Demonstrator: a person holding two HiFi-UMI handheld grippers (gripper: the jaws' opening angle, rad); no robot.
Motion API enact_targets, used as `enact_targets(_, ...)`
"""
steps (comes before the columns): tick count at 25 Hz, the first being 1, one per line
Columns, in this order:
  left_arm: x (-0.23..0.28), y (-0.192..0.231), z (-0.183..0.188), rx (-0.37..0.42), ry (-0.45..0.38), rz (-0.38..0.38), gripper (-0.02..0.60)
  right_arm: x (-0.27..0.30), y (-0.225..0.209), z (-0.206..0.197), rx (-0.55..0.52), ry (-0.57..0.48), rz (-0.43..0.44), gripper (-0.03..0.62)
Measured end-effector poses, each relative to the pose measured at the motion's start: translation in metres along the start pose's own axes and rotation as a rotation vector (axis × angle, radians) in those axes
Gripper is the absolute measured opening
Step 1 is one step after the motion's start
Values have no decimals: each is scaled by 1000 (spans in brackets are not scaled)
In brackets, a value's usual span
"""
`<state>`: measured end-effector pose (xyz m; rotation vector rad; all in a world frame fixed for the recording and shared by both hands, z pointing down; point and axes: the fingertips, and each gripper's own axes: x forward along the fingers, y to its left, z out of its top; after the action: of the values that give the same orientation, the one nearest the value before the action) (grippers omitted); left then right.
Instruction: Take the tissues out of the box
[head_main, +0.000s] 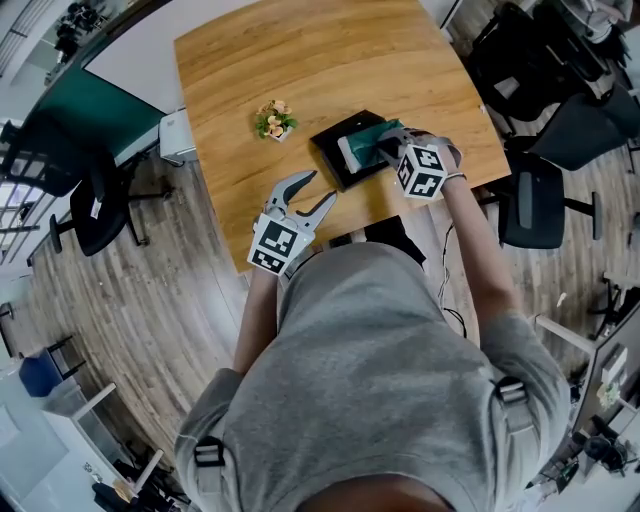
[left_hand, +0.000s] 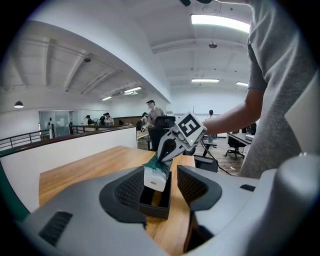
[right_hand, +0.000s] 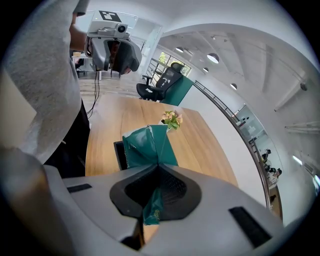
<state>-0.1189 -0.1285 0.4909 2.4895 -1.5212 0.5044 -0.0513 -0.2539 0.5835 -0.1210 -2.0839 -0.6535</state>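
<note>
Teal film-wrapped tissue pack (head_main: 362, 146) hangs, lower end at the black rectangular box (head_main: 332, 162), pinched in the right hand-held gripper (head_main: 388, 150). The left hand-held gripper (head_main: 322, 188) gapes empty. The thin film could slip, dropping it.

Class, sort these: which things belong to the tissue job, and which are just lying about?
In the job: green tissue pack, black box, right gripper clamped on the pack.
Lying about: small flower pot, office chair, open left gripper.
</note>
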Motion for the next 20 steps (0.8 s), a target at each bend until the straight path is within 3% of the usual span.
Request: enact_targets(20,-6,0,-3,7,7,-2,222,3,-2,4,-25,9,-2,6)
